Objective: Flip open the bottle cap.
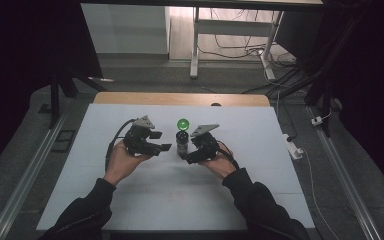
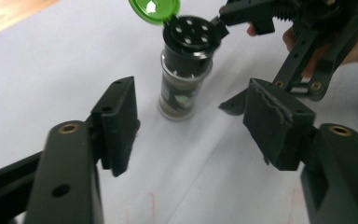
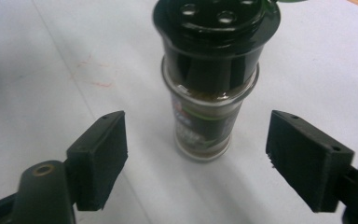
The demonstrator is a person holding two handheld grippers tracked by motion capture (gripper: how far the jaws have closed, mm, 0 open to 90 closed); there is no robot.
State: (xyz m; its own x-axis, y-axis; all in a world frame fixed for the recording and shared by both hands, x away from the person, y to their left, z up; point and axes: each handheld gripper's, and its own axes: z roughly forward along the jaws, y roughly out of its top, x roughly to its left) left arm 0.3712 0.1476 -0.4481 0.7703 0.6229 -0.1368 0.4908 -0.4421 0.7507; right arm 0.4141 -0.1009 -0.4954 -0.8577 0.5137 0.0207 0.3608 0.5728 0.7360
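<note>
Green flip lid (image 2: 154,9) on black-capped spice jar (image 2: 184,79), white table (image 1: 130,195).

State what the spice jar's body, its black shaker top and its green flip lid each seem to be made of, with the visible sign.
Spice jar body: probably clear glass; brown contents show through around the label. Black shaker top: likely glossy plastic, with moulded holes and sharp highlights. Green flip lid: translucent plastic, it seems, shiny and hinged open.

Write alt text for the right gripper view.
A spice shaker stands upright on the white table, its black sifter top exposed. The right claw is open, one black pad on either side, neither touching it.
</note>
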